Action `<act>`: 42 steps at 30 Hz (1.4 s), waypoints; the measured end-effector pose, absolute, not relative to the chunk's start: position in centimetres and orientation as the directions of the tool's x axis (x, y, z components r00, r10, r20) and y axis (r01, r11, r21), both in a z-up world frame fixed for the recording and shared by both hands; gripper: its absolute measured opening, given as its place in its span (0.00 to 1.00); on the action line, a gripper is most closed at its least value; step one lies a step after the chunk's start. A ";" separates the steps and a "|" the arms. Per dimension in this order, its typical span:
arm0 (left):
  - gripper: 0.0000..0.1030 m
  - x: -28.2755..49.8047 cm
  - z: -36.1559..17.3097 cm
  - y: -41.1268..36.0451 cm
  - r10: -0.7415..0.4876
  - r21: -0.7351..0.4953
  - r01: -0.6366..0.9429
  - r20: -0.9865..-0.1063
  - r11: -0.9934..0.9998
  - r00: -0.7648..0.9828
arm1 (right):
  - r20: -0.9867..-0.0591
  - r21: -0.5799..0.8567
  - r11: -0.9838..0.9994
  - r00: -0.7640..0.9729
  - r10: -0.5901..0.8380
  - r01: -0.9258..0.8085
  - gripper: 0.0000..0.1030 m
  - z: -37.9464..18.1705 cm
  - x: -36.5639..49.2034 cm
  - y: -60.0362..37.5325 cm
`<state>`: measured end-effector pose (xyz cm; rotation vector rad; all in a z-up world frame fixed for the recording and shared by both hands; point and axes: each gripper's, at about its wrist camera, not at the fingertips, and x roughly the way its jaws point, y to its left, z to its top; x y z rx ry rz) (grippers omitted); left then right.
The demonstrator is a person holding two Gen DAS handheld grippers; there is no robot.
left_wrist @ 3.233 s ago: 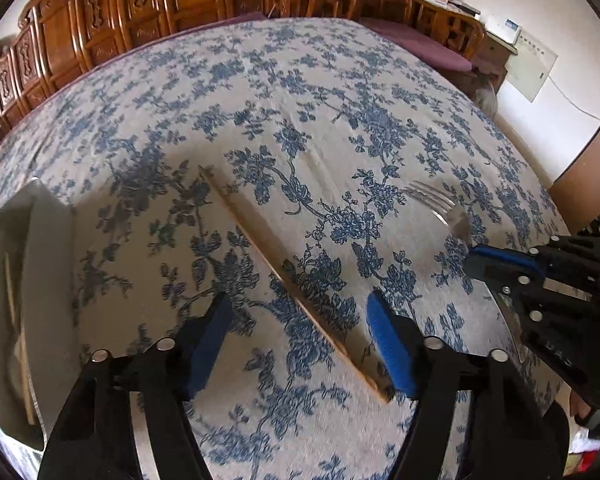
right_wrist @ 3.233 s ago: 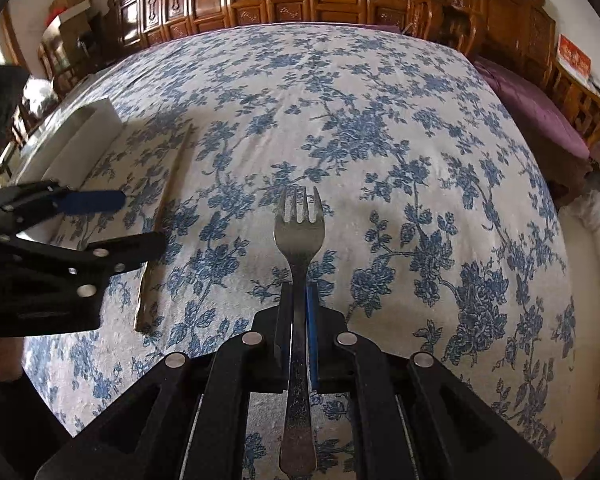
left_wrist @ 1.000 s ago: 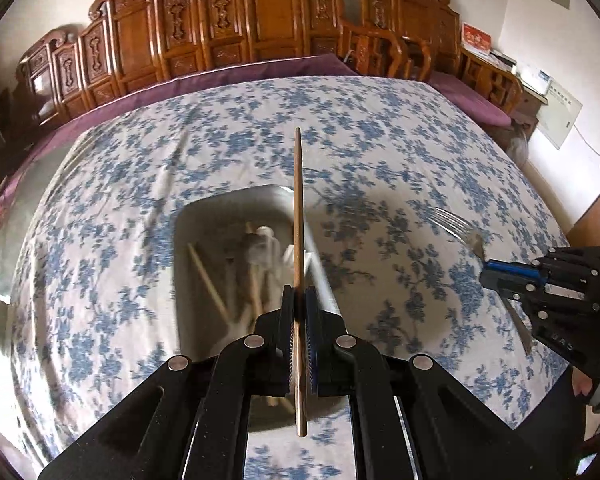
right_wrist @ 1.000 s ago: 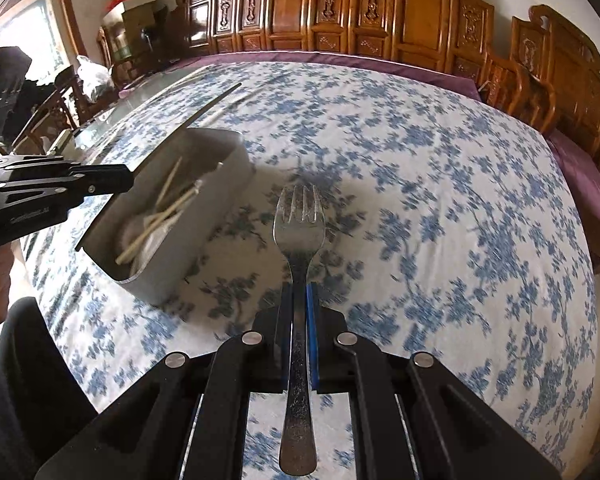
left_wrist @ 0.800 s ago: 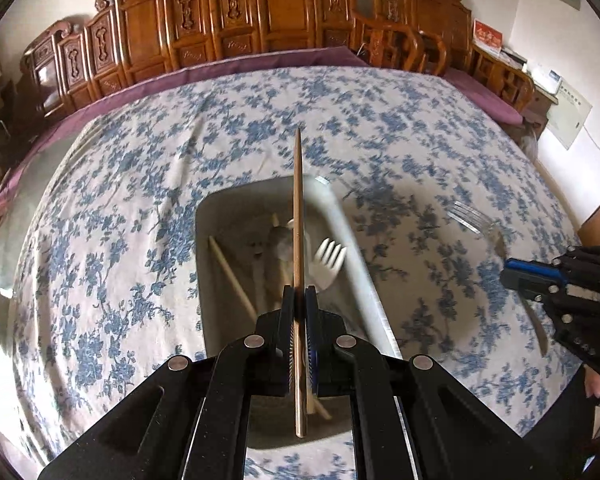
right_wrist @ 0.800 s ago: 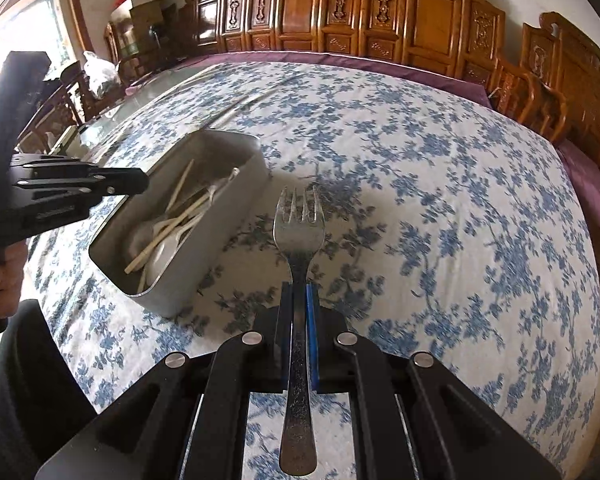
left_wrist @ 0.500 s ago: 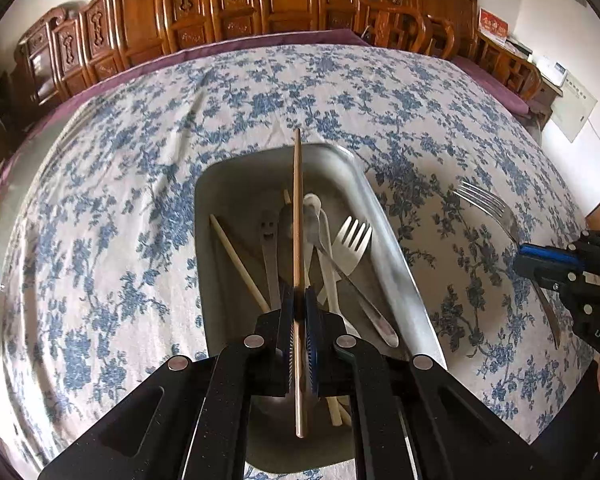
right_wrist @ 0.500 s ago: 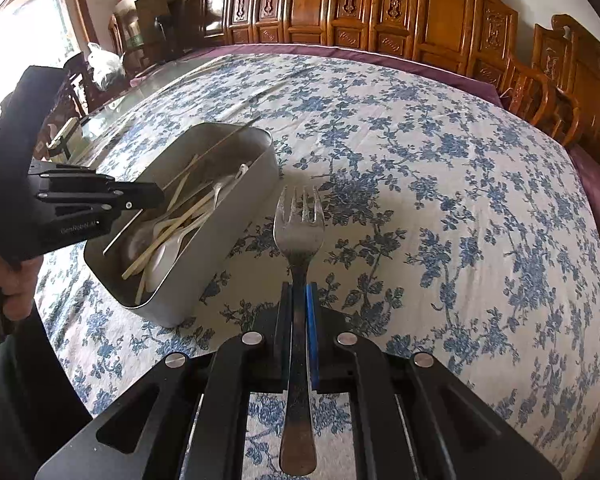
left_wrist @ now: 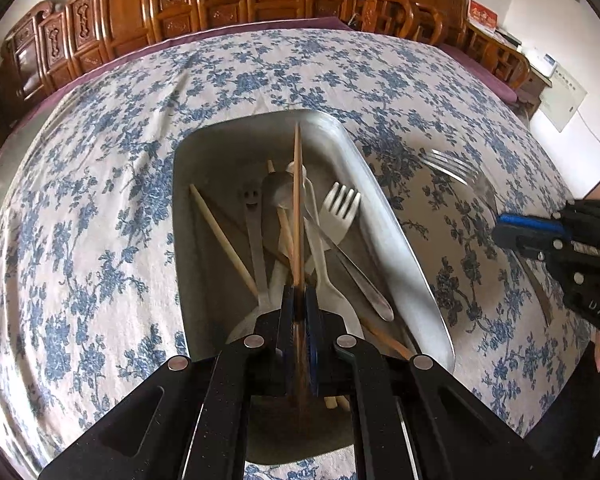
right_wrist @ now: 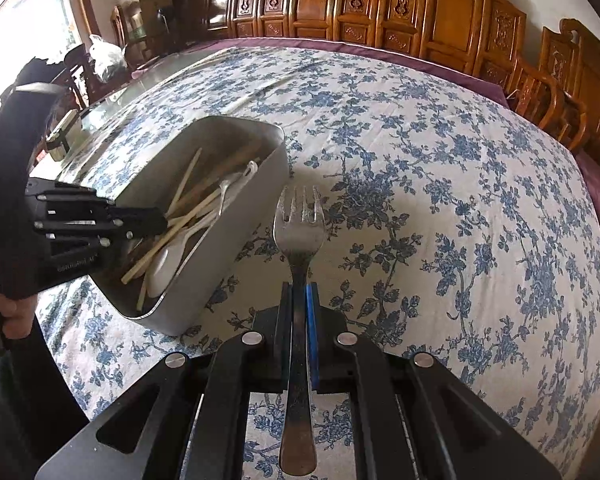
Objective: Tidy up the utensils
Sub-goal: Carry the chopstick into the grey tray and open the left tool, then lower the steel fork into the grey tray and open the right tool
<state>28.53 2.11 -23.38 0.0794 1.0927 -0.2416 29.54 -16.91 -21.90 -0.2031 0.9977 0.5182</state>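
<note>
My left gripper [left_wrist: 299, 300] is shut on a wooden chopstick [left_wrist: 297, 200] and holds it low over the open metal tin [left_wrist: 384, 208]. The tin holds several utensils: chopsticks, a white plastic fork [left_wrist: 340, 216], a metal spoon [left_wrist: 278, 192] and a smiley-face utensil [left_wrist: 251, 200]. My right gripper [right_wrist: 299, 300] is shut on a metal fork [right_wrist: 299, 220] and holds it above the cloth, just right of the tin [right_wrist: 236, 232]. The left gripper also shows in the right wrist view [right_wrist: 156, 222], and the right gripper in the left wrist view [left_wrist: 504, 232].
The table wears a blue floral cloth [left_wrist: 100, 160]. Carved wooden chairs [right_wrist: 420, 12] line the far edge. A glass-topped strip of table [right_wrist: 112, 100] with small items lies beyond the tin.
My left gripper picked the chopstick up off the cloth, carried it over the tin and has come down into it. My right gripper, holding the fork, has drawn nearer the tin.
</note>
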 end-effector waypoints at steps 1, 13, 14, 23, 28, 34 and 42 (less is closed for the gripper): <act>0.05 28.4 -23.4 2.1 -0.162 -0.061 0.238 -0.885 0.969 0.436 | -0.841 0.069 0.861 0.435 0.322 -0.504 0.08 -21.8 29.5 -16.8; 0.06 27.9 -20.0 4.6 -0.161 -0.074 0.189 -0.850 0.979 0.501 | -0.827 0.066 0.847 0.446 0.342 -0.527 0.08 -20.1 29.6 -14.2; 0.06 27.9 -19.7 5.0 -0.160 -0.076 0.183 -0.846 0.980 0.508 | -0.826 0.067 0.845 0.446 0.345 -0.530 0.08 -20.0 29.7 -13.8; 0.16 27.7 -18.4 9.2 -0.113 -0.055 0.122 -0.834 0.991 0.540 | -0.814 0.068 0.818 0.442 0.376 -0.571 0.08 -18.8 30.1 -9.5; 0.27 27.6 -18.2 11.3 -0.088 -0.049 0.086 -0.830 0.995 0.551 | -0.807 0.073 0.804 0.438 0.395 -0.590 0.08 -18.4 30.4 -7.1; 0.50 27.5 -18.0 13.2 -0.079 -0.061 0.050 -0.824 0.997 0.561 | -0.805 0.089 0.805 0.433 0.404 -0.586 0.08 -18.6 31.0 -5.0; 0.66 27.5 -18.5 14.9 -0.054 -0.064 0.002 -0.826 0.998 0.561 | -0.812 0.122 0.823 0.421 0.404 -0.555 0.08 -20.1 32.1 -3.6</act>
